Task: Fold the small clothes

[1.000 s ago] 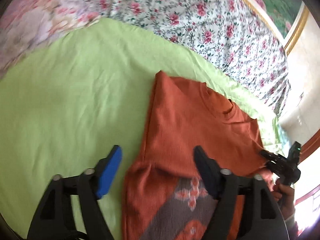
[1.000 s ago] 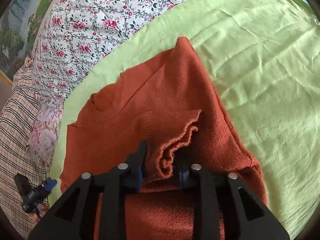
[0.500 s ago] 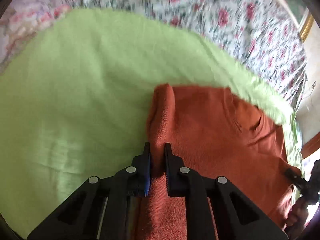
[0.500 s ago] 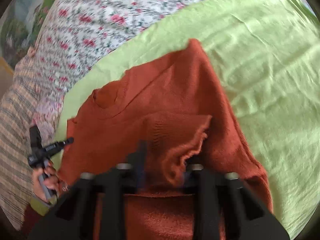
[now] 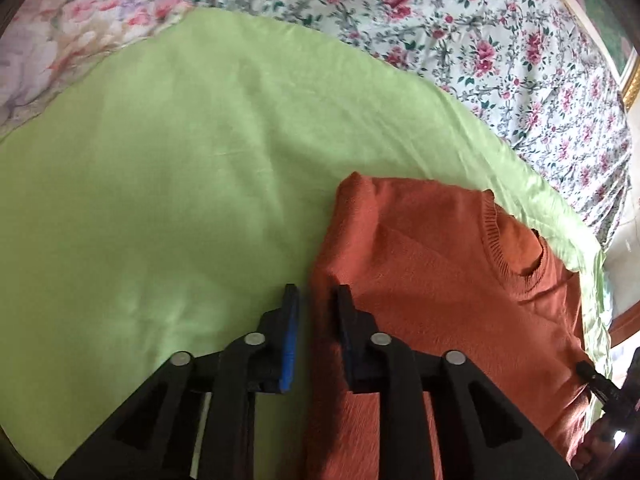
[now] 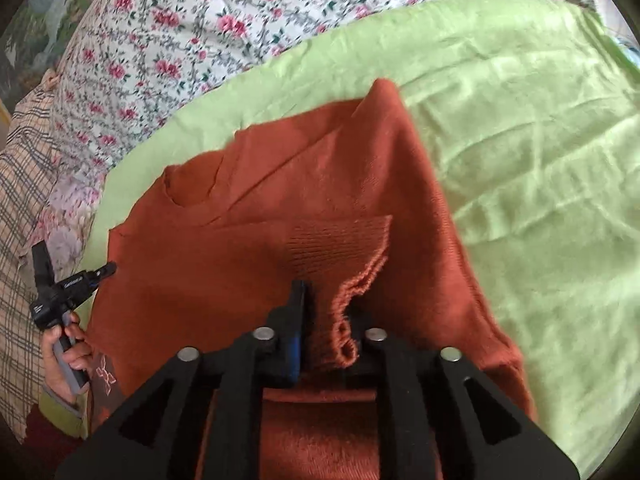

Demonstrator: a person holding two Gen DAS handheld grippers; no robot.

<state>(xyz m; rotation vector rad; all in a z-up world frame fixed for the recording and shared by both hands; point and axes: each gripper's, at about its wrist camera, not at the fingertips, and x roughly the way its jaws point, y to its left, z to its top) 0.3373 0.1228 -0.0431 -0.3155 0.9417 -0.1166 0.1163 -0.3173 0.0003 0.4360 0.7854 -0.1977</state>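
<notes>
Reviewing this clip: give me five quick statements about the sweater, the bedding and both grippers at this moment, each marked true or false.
1. The rust-orange knit sweater lies on a lime-green sheet. True.
2. The right gripper is clamped on the sweater's ribbed cuff. True.
3. The left gripper is spread wide and well away from the sweater. False: its jaws stand close together at the sweater's folded side edge, which lies between them.
4. The sheet rests on plain blue bedding. False: the bedspread is white with pink roses.
5. The sweater's round ribbed neckline is visible. True.
</notes>
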